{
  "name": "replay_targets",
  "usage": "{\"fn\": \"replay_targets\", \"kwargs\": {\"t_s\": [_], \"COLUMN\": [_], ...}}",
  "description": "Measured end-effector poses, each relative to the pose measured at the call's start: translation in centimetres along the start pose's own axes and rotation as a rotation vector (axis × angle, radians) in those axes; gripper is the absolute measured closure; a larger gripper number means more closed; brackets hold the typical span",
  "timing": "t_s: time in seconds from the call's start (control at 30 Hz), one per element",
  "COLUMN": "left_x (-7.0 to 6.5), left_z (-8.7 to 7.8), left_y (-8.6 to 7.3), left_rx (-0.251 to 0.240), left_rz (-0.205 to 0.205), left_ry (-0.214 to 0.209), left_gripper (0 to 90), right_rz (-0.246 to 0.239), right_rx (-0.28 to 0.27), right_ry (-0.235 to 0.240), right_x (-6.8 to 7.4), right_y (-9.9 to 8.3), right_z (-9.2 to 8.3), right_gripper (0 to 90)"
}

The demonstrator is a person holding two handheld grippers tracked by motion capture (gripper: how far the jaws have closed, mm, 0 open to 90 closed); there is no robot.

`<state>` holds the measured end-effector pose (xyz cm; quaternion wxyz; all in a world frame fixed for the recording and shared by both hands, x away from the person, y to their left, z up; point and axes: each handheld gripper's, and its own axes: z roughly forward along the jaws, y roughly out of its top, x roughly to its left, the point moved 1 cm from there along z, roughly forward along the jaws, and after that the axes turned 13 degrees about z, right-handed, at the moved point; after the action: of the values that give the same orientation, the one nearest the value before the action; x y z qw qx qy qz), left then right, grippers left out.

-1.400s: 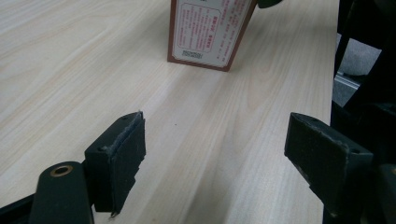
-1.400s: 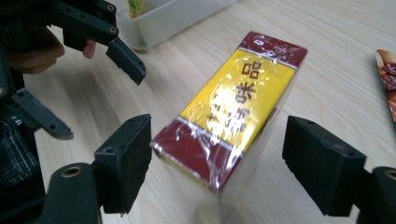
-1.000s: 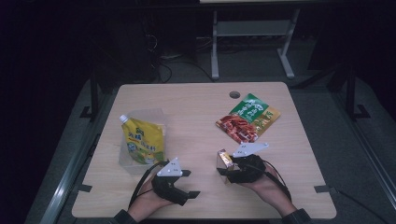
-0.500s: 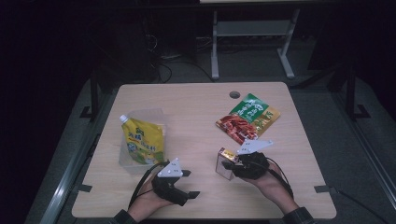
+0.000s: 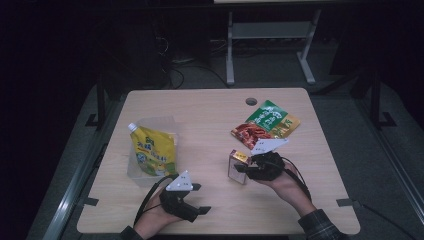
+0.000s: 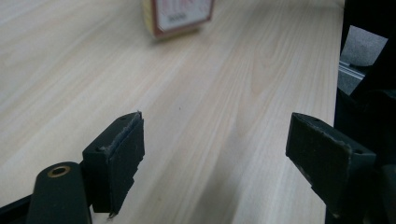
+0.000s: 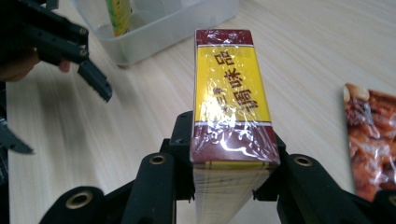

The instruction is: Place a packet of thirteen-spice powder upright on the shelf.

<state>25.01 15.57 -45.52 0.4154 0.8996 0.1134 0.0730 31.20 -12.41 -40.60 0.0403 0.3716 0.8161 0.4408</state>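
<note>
So the right gripper [image 5: 250,169] sits lower right of center in the high view, jaws clamped on a small yellow-and-maroon box [image 7: 232,100] standing on the desk [image 5: 210,115], just below the red-and-green snack packet [image 5: 265,125]. Left gripper [image 5: 200,200] is near the bottom edge, jaws spread wide over bare wood. A yellow spout pouch [image 5: 152,150] lies in a clear tray [image 5: 134,170] at left.

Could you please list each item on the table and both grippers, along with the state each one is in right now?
Box: clamped in the right gripper.
Right gripper: shut on the box.
Left gripper: open, holding nothing.
Yellow pouch: lying in the clear tray.
Snack packet: flat on the table.
</note>
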Motion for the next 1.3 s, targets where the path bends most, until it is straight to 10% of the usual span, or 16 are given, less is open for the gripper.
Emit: {"fn": "replay_targets", "kwargs": {"t_s": [1.3], "left_x": [-0.4], "left_z": [-0.4], "left_y": [-0.5], "left_rx": [0.006], "left_rz": [0.006], "left_ry": [-0.025], "left_gripper": [18.7], "right_rz": [-0.3], "right_rx": [0.05], "right_ry": [0.278], "right_x": [0.2], "right_y": [10.9], "right_z": [8.1], "right_gripper": [67.1]}}
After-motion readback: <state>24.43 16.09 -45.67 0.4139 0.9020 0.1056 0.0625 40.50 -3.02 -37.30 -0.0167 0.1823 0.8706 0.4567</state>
